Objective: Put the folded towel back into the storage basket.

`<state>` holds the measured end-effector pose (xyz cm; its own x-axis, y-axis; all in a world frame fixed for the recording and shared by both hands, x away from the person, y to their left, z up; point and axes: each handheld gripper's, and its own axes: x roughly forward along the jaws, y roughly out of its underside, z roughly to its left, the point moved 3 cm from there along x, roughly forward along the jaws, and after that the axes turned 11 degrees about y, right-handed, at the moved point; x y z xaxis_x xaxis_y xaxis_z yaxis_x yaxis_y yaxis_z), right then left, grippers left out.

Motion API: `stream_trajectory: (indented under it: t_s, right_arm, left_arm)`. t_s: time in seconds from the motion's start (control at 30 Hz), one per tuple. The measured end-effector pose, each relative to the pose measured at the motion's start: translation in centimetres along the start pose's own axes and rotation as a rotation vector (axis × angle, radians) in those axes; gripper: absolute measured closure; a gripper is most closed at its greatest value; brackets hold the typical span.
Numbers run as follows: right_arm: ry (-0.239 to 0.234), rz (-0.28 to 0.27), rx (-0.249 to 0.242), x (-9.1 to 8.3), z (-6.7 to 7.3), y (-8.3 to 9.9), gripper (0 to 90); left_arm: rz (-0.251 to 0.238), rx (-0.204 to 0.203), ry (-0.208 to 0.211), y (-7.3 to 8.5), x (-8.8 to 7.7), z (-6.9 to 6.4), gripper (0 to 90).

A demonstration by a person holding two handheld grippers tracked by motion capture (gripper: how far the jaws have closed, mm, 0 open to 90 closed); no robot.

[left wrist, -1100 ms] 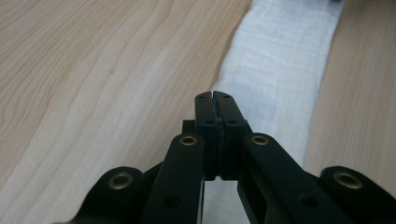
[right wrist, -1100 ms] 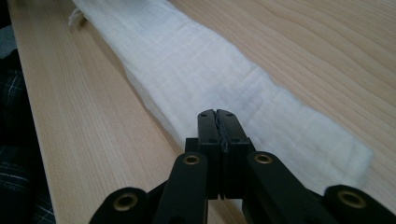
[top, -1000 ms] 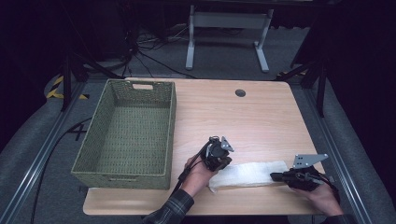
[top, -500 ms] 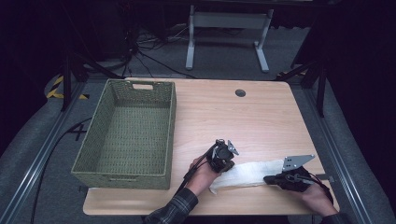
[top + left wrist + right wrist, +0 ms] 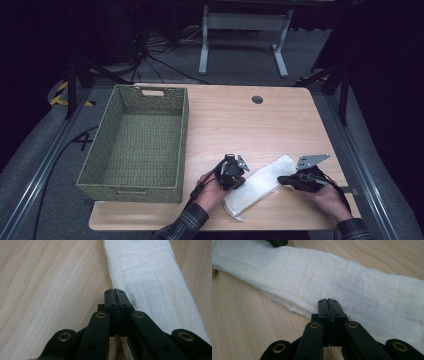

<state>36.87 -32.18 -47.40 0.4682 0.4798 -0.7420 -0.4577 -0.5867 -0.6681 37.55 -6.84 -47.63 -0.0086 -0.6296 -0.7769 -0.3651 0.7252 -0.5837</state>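
A long folded white cloth (image 5: 260, 182) lies slantwise on the wooden table (image 5: 240, 120) near its front edge. My left gripper (image 5: 237, 177) rests at the cloth's left side. In the left gripper view its jaws are pressed together, tips (image 5: 114, 291) right at the edge of the cloth (image 5: 150, 285), with nothing visibly between them. My right gripper (image 5: 281, 179) sits at the cloth's right end, a grey plate on top. In the right gripper view its shut tips (image 5: 328, 300) lie over the near edge of the cloth (image 5: 337, 277), which is not pinched.
A green woven basket (image 5: 135, 145) stands empty on the left half of the table. A round cable hole (image 5: 257, 99) is near the far edge. Bare wood lies beyond the cloth. A metal stand (image 5: 240, 30) and cables are on the floor behind.
My right gripper has slid left, from the table's right edge onto the cloth's right end. The left gripper has hardly moved. Both stayed shut.
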Motion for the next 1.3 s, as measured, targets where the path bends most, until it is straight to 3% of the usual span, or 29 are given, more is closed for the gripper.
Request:
stream_trajectory:
  t_s: [0.13,0.53,0.57,0.63,0.67,1.0,1.1,1.17,1.3]
  right_arm:
    - [-0.014,-0.004,0.023,0.4,-0.5,-0.3,89.5]
    - [0.011,-0.019,-0.002,2.7,-1.6,-2.8,89.5]
    - [0.012,-0.019,-0.002,2.9,-1.6,-2.9,89.5]
    - [0.015,-0.027,-0.018,3.3,-1.7,-3.3,89.5]
    - [0.016,-0.028,-0.019,3.4,-1.7,-3.5,89.5]
    - [-0.011,-0.047,-0.045,4.8,-1.4,-4.9,89.4]
    - [-0.010,-0.049,-0.052,4.9,-1.3,-5.0,89.0]
    - [-0.010,-0.054,-0.054,4.7,-1.4,-5.0,83.3]
    - [-0.057,-0.088,-0.066,3.5,-1.4,-5.1,73.6]
  left_arm:
    - [-0.002,0.003,0.018,0.4,0.0,-0.8,89.5]
    - [-0.017,0.017,0.055,0.6,0.4,-2.5,89.5]
    - [-0.002,0.024,0.063,0.6,0.4,-2.6,89.4]
    - [-0.024,0.031,0.062,0.6,0.6,-3.0,89.5]
    - [-0.003,0.040,0.076,0.5,0.5,-3.1,89.4]
    - [-0.023,0.064,0.122,0.1,1.5,-4.6,89.4]
    - [-0.014,0.070,0.118,0.1,1.4,-4.5,89.3]
    - [-0.020,0.066,0.103,0.2,0.9,-4.1,88.5]
    - [-0.054,0.057,0.069,0.6,-0.7,-3.1,82.5]
